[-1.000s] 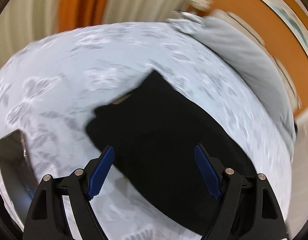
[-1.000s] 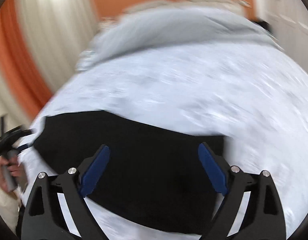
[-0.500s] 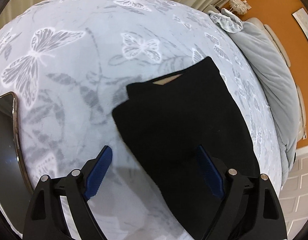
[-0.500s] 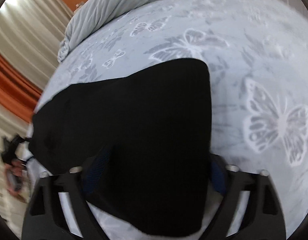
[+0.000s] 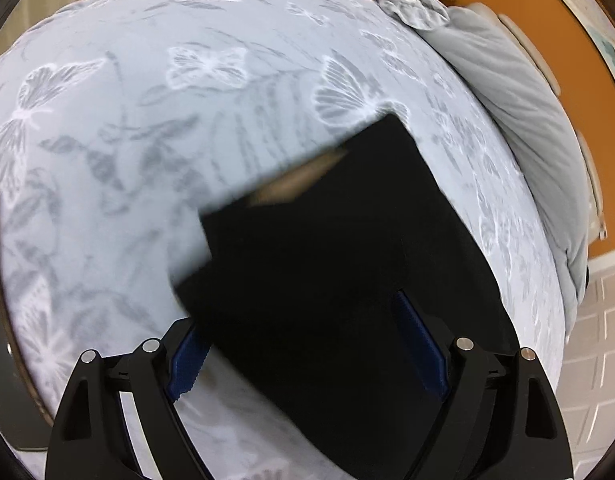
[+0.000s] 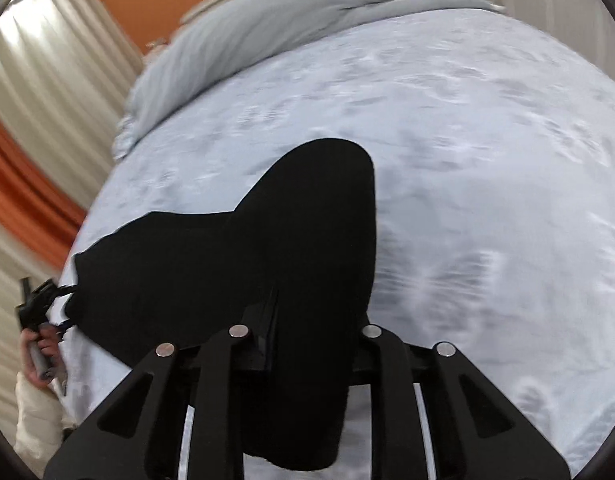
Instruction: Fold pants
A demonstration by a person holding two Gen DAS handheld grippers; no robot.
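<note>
No readable label anywhere, just a tan patch at the waistband of the matte black pants [image 5: 339,272] lying on the soft butterfly-print bedspread [image 5: 147,128]. The right tool [image 6: 307,344] has just closed, clamped on a bunched fold of the pants. The left tool [image 5: 307,344] stands wide apart with its ribbed blue pads [image 5: 419,336] straddling the cloth.

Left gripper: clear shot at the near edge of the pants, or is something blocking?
Probably yes. The left gripper has its jaws open and straddling the black pants' near edge on the bedspread, with nothing between. The right gripper, whose jaws have just been closing on another part, is out of this view.
</note>
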